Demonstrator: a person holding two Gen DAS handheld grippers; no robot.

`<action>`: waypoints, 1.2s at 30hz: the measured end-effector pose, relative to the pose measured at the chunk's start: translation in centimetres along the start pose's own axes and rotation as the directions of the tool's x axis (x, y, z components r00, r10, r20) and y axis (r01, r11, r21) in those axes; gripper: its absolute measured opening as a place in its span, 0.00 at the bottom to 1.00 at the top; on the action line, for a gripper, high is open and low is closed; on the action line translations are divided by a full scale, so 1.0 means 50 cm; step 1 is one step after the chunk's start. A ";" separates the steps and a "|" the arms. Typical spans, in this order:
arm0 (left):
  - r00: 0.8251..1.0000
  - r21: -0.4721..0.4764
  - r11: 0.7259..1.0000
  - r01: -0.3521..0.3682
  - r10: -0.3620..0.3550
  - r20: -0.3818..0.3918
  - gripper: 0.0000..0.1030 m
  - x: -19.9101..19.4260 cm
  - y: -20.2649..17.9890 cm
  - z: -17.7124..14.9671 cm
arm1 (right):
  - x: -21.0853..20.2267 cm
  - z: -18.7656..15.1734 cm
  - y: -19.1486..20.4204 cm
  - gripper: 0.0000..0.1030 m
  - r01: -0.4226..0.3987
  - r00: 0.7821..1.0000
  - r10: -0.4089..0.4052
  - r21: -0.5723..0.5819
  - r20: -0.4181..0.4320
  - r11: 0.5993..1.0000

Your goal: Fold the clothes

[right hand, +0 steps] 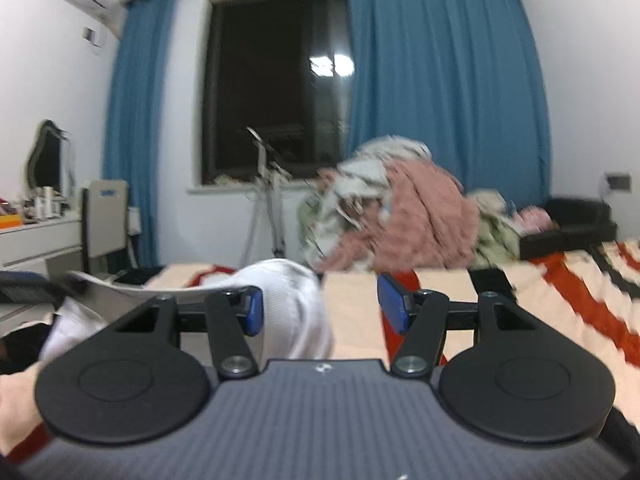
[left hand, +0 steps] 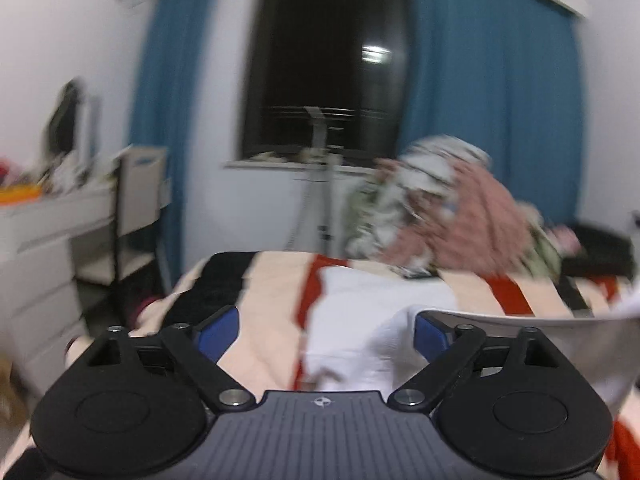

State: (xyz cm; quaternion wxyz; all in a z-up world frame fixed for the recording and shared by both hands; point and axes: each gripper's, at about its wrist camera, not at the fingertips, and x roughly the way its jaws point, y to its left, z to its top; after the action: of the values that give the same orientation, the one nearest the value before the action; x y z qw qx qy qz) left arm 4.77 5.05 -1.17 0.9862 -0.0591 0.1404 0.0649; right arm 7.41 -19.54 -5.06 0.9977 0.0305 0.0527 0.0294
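Note:
A white garment [left hand: 360,320] lies bunched on the striped bedspread [left hand: 264,280]. My left gripper [left hand: 324,332] is open wide, its blue pads [left hand: 218,334] far apart. The cloth sits loose between them, and a flap [left hand: 520,320] drapes over the right finger. In the right wrist view the same white garment [right hand: 296,304] bulges against the left pad [right hand: 254,312] of my right gripper [right hand: 324,308]. That gripper is open, with bare bedspread [right hand: 352,312] showing between the cloth and the right pad. The picture is blurred.
A heap of pink, white and green clothes [left hand: 440,208] is piled at the far end of the bed [right hand: 400,216]. Left of the bed are a white dresser [left hand: 40,240] and a chair [left hand: 140,200]. A metal stand [right hand: 268,200] is below the dark window.

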 end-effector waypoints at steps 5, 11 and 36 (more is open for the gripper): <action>0.988 -0.147 0.985 0.086 -0.104 -0.115 0.95 -0.029 0.076 0.019 | 0.008 -0.007 -0.020 0.59 0.044 0.998 -0.042 0.045 -0.044 0.998; 0.944 -0.149 0.975 0.167 -0.202 -0.262 0.95 -0.035 0.085 -0.006 | -0.047 0.015 -0.013 0.59 0.062 0.992 -0.063 0.019 0.107 0.998; 0.995 -0.106 0.994 -0.008 0.019 0.102 0.97 -0.159 0.084 0.063 | -0.062 0.037 -0.011 0.58 0.253 0.967 -0.251 -0.044 0.043 0.967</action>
State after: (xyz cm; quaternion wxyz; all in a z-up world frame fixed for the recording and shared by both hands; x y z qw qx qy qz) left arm -2.55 8.72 3.67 0.9872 -0.1065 0.0864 0.0817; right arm 4.56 -20.41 -2.93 0.9946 -0.0005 0.0370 -0.0968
